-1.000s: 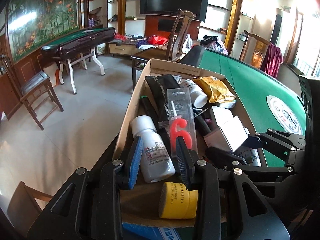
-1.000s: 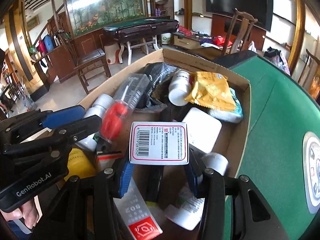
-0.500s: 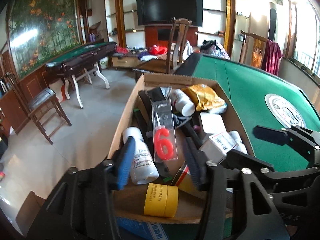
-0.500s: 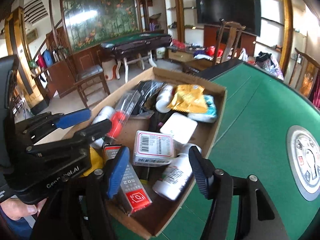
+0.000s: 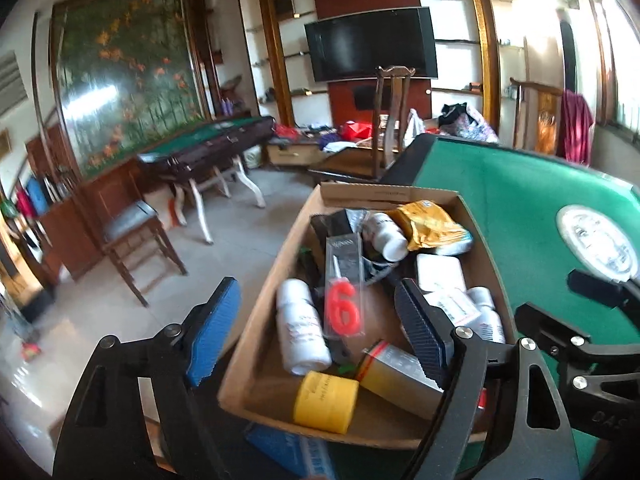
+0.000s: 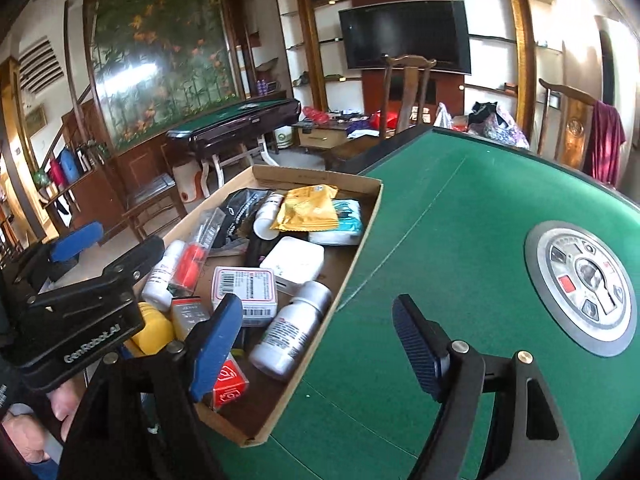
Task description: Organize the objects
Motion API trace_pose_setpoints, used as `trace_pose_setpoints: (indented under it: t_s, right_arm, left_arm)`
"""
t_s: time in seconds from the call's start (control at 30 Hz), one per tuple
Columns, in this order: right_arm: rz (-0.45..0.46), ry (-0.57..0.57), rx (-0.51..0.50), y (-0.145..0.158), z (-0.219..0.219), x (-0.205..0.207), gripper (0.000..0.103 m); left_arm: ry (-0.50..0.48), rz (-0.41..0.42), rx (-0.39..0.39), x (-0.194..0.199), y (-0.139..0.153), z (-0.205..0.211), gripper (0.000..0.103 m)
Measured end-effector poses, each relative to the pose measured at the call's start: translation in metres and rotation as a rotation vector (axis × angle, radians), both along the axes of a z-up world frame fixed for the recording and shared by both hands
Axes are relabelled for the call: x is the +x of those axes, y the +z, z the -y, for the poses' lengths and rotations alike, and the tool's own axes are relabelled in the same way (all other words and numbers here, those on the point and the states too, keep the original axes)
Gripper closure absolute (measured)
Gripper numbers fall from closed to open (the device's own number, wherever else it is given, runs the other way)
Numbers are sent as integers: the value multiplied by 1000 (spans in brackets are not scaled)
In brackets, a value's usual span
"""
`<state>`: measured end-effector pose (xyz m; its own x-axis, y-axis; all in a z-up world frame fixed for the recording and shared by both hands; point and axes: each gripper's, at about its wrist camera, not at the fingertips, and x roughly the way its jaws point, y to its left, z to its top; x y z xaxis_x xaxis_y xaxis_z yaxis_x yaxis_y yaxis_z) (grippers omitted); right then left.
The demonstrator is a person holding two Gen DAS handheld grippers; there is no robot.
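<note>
A shallow cardboard box (image 5: 256, 316) (image 6: 362, 236) sits at the left edge of the green table (image 6: 460, 220). It holds a clear pack with a red "6" candle (image 5: 343, 308), white bottles (image 5: 302, 328) (image 6: 290, 330), a yellow tub (image 5: 325, 402), a barcode box (image 6: 246, 290), a yellow pouch (image 6: 306, 208) and a white case (image 6: 292, 264). My left gripper (image 5: 316, 332) is open and empty above the box's near left side. My right gripper (image 6: 316, 344) is open and empty over the box's near right edge.
A round metal control panel (image 6: 582, 280) is set in the table's middle. Beyond the box stand a wooden chair (image 5: 390, 120), a second green table (image 5: 212, 144) and a stool (image 5: 132, 236) on the tiled floor. The left gripper's body (image 6: 76, 300) shows beside the box.
Both grippers have opened wide and pulled back up from the box. The left one let go of the candle pack and the right one let go of the barcode box; both lie in the box.
</note>
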<state>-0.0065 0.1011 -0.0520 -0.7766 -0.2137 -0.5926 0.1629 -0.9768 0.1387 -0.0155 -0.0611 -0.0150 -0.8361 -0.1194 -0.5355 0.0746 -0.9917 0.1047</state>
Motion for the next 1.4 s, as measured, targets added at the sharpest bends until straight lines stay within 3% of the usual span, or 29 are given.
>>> trace_pose_setpoints:
  t_s: [0.13, 0.27, 0.43, 0.77, 1.4]
  right_arm:
    - [3, 0, -17, -2, -2, 2, 25]
    - [2, 8, -22, -3, 0, 4, 25]
    - [-11, 15, -16, -5, 4, 7, 25]
    - [-65, 31, 66, -2, 22, 17, 25]
    - [-91, 32, 58, 1, 21, 18, 25]
  left_arm:
    - [55, -8, 51, 5, 2, 10, 23]
    - [139, -10, 6, 8, 3, 15, 23]
    - [137, -28, -70, 9, -1, 12, 23]
    - [113, -32, -70, 9, -10, 19, 22]
    - [102, -44, -61, 14, -9, 22, 23]
